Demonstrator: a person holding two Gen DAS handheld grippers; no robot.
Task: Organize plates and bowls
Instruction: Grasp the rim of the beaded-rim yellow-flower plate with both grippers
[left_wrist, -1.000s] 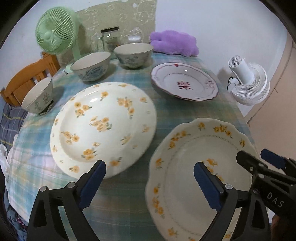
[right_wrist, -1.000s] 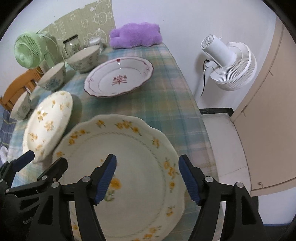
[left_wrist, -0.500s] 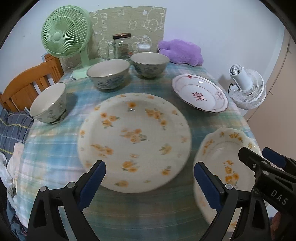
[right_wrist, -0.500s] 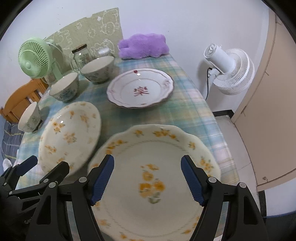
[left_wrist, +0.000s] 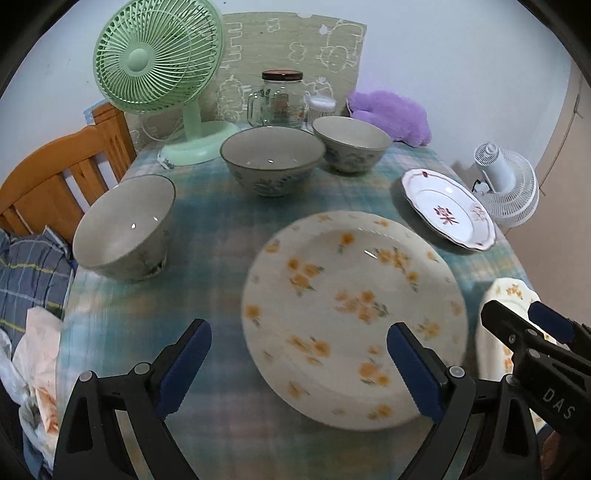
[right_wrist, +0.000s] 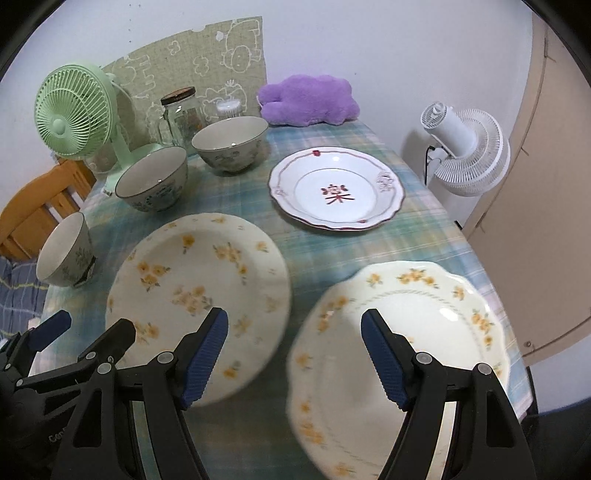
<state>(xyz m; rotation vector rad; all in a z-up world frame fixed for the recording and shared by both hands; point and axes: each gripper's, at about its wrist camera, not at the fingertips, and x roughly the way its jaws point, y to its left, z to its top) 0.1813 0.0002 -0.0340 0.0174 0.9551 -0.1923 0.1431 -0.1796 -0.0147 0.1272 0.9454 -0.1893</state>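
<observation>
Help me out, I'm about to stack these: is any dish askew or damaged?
The bowl nearest the wooden chair sits tilted, its mouth tipped sideways, with something dark wedged under its base. No chips or spills show elsewhere.

Black left gripper (left_wrist: 299, 365), blue pads (left_wrist: 412, 373), silver screws, "DAS" marking

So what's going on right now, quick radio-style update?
Both grippers open, empty: left gripper, right gripper. Plates and bowls sit unstacked on table. Nothing blocking.
</observation>
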